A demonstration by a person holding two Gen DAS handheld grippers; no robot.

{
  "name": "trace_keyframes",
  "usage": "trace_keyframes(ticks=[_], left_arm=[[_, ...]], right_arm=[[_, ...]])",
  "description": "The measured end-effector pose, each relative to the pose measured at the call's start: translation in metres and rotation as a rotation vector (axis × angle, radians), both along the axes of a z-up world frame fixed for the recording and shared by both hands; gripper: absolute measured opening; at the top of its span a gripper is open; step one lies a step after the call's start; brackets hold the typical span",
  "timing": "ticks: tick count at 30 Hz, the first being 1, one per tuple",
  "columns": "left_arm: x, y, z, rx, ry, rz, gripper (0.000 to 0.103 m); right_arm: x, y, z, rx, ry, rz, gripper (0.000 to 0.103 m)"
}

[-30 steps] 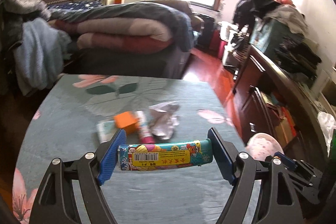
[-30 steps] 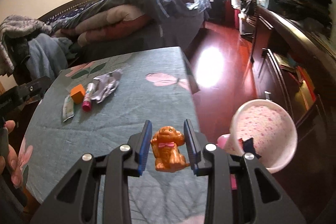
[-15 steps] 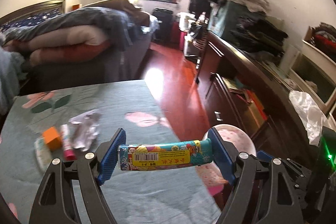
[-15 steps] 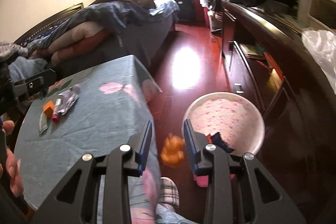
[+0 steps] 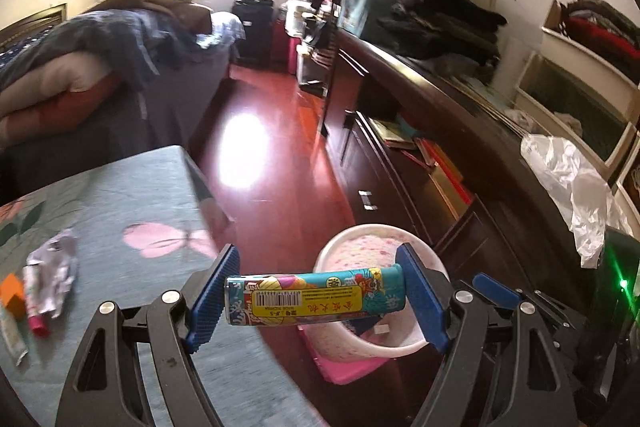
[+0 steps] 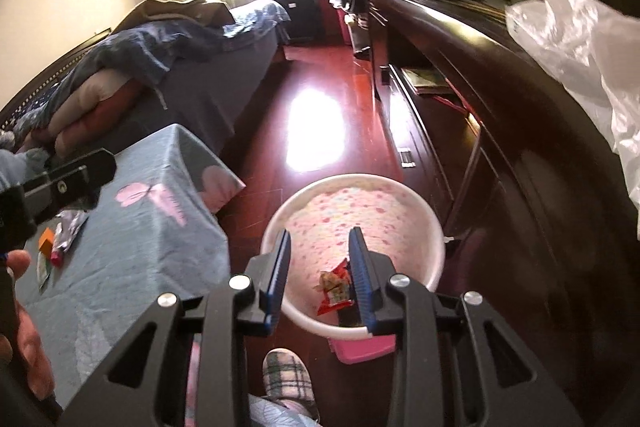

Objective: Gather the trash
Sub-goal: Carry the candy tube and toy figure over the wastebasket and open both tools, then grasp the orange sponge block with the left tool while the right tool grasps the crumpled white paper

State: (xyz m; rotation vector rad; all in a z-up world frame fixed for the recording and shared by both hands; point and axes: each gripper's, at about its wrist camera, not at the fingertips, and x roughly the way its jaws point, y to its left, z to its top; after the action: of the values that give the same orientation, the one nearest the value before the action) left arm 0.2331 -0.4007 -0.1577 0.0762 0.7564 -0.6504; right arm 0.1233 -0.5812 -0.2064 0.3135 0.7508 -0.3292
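Observation:
My left gripper is shut on a colourful tube-shaped wrapper, held crosswise beyond the table's right edge, in front of the pink-spotted bin. My right gripper is empty, its jaws a little apart, directly above the same bin. A red snack wrapper lies inside the bin. The orange dog toy is not in sight. On the table lie a crumpled foil wrapper, a pink stick and an orange block.
The table with the blue floral cloth is at the left. A dark wooden dresser runs along the right, with a white plastic bag on it. A bed stands behind. A plaid slipper is below the bin.
Both grippers have swung right from the table to the bin. The orange dog toy has dropped out of the right gripper. The left gripper still holds its wrapper.

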Motion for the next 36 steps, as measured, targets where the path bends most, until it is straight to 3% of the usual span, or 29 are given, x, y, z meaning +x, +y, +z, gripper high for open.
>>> trace_keyframes(ticks=[13, 18, 20, 22, 26, 32, 36], left_arm=[[0.011, -0.060, -0.036, 0.046, 0.037, -0.083, 0.080], [0.024, -0.090, -0.057, 0.050, 0.100, -0.132, 0.080], [0.030, -0.102, -0.066, 0.059, 0.121, -0.139, 0.083], [0.034, -0.112, -0.073, 0.063, 0.130, -0.141, 0.095], [0.041, -0.126, -0.084, 0.073, 0.146, -0.149, 0.099], [0.042, -0.115, -0.081, 0.072, 0.144, -0.134, 0.099], [0.042, -0.092, -0.067, 0.068, 0.123, -0.094, 0.099]], right_arm=[[-0.008, -0.034, -0.037, 0.037, 0.038, -0.064, 0.032], [-0.016, -0.043, -0.046, 0.051, 0.046, -0.095, 0.032], [-0.018, -0.047, -0.052, 0.060, 0.054, -0.103, 0.032], [-0.019, -0.051, -0.056, 0.065, 0.063, -0.111, 0.032], [-0.017, -0.054, -0.064, 0.072, 0.075, -0.118, 0.032], [-0.010, -0.052, -0.067, 0.079, 0.086, -0.107, 0.035], [-0.005, -0.041, -0.060, 0.073, 0.075, -0.085, 0.049]])
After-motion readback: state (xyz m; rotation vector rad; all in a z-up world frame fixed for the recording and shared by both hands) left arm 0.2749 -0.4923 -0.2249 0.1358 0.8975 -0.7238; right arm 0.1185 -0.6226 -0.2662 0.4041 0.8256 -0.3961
